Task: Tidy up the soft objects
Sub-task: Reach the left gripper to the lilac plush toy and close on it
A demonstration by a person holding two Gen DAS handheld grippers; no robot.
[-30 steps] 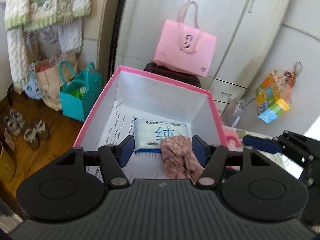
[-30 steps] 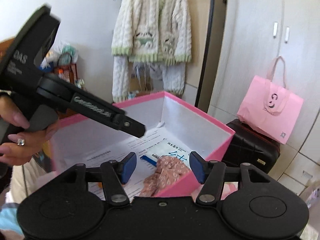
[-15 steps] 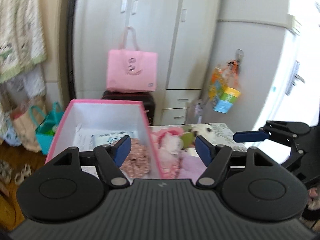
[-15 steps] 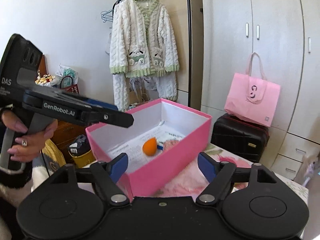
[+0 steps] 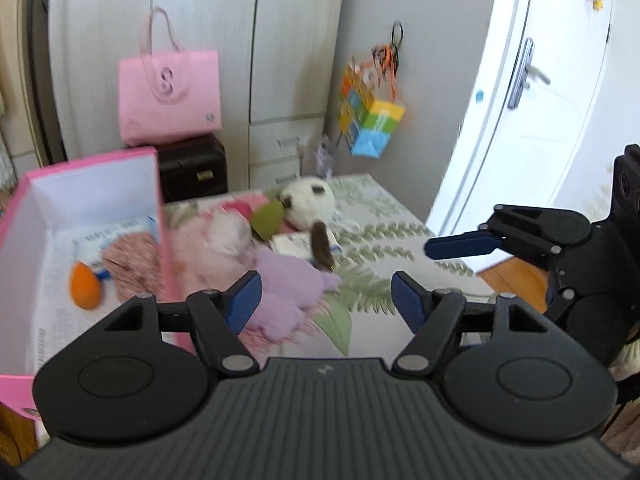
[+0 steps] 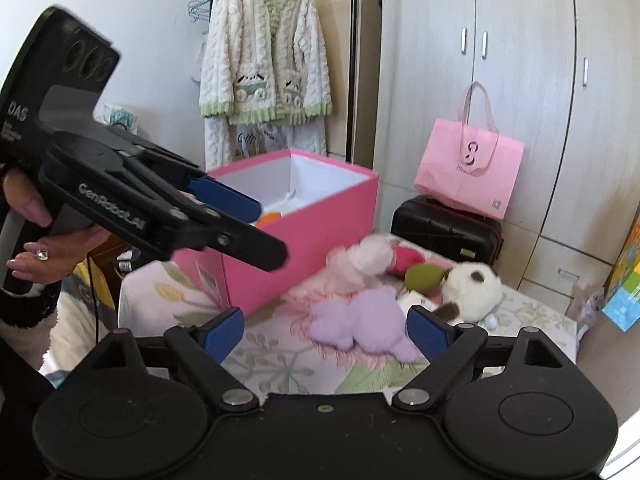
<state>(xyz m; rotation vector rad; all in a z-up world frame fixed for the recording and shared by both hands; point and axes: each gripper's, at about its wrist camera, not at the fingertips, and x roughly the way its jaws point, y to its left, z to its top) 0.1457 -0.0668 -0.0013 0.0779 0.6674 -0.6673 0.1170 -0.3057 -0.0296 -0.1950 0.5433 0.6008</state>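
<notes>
Both grippers are hovering empty over the floral bedspread (image 6: 280, 364). The left gripper (image 5: 326, 296) is sitting moderately wide with nothing between its blue pads; the lilac plush (image 5: 288, 292) is lying on the cover just ahead of its left pad, not touched. The right gripper (image 6: 326, 334) is opening, jaws already wide, nothing pinched; in its own view the lilac plush (image 6: 362, 324) is lying framed between the pads but lower, on the bed. In the left wrist view the right gripper (image 5: 460, 245) is showing side-on at the right edge, over the bed. In the right wrist view a hand (image 6: 44, 248) is gripping the left gripper's handle at the left edge, fingers pointing toward the pink box (image 6: 304, 224). The pink box is standing open on the bed at the left of the pile; inside, an orange soft piece (image 5: 85, 289) and a floral cloth (image 5: 132, 260) are lying on printed paper, with a white packet (image 5: 116, 232) behind. The remaining soft things are sitting in a cluster beside the box: a white-and-pink fluffy toy (image 6: 368, 258), a green pad (image 6: 424, 276), a white plush with brown patches (image 6: 474, 290), and a small tissue pack (image 5: 296, 245). The left wrist view is motion-blurred, so finer detail on the pile is not readable.
</notes>
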